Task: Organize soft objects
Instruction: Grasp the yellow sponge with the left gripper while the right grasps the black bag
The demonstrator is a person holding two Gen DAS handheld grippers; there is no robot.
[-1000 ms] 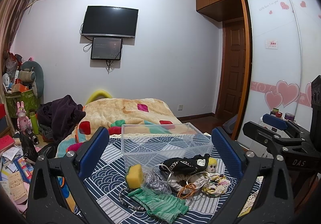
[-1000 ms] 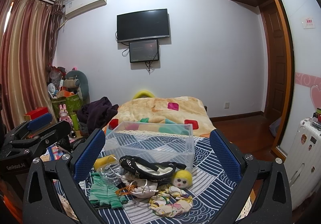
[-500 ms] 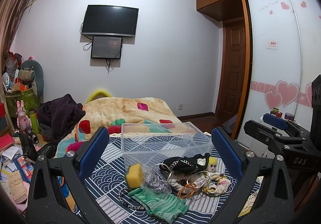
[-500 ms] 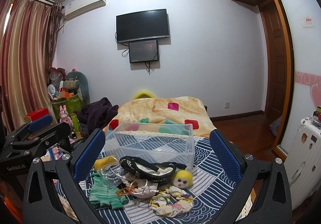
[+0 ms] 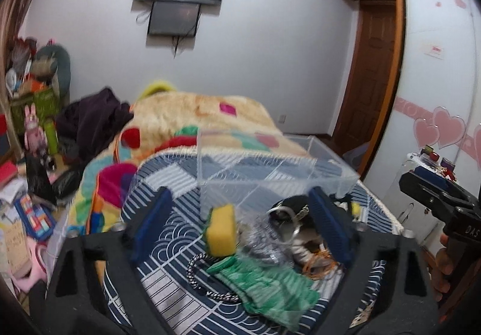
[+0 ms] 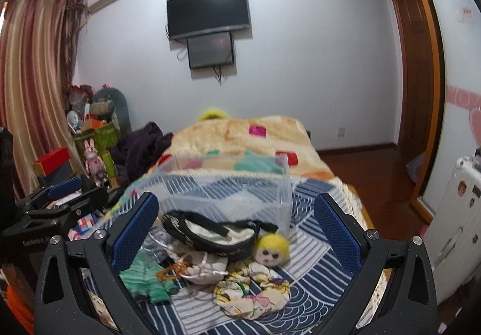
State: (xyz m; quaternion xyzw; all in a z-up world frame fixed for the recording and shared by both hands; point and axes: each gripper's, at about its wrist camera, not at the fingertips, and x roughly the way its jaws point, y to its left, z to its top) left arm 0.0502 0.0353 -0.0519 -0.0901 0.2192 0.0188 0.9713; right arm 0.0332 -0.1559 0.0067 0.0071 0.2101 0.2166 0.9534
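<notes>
Both grippers have dropped and moved closer to the pile of soft things than half a second ago, so the pile and the clear box look larger, and both views are blurred. The left gripper (image 5: pixel 239 222) has its fingers apart, holding nothing; they now frame the yellow sponge (image 5: pixel 222 229) and the crumpled clear bag (image 5: pixel 264 240). The right gripper (image 6: pixel 236 229) also has its fingers wide apart and empty, on either side of the black pouch (image 6: pixel 210 231) and the yellow-haired doll head (image 6: pixel 272 248).

The soft things lie in a heap on the near end of the bed, on a navy and white patterned cloth (image 5: pixel 168 232). A green knitted cloth (image 5: pixel 267 284) sits nearest on the left, with a black-and-white cord loop (image 5: pixel 198 275) beside it. A floral cloth (image 6: pixel 252 290) lies nearest on the right, just in front of the doll head. The clear plastic box (image 5: pixel 270 166) stands just behind the heap, and nothing can be made out inside it.

Farther back, a beige blanket (image 6: pixel 240 136) with coloured patches covers the bed, and dark clothing (image 6: pixel 141 145) lies at its left. A television (image 6: pixel 209 12) hangs on the far wall above a smaller screen. Striped curtains (image 6: pixel 33 79) hang on the left, a wooden door (image 5: pixel 372 73) stands on the right.
</notes>
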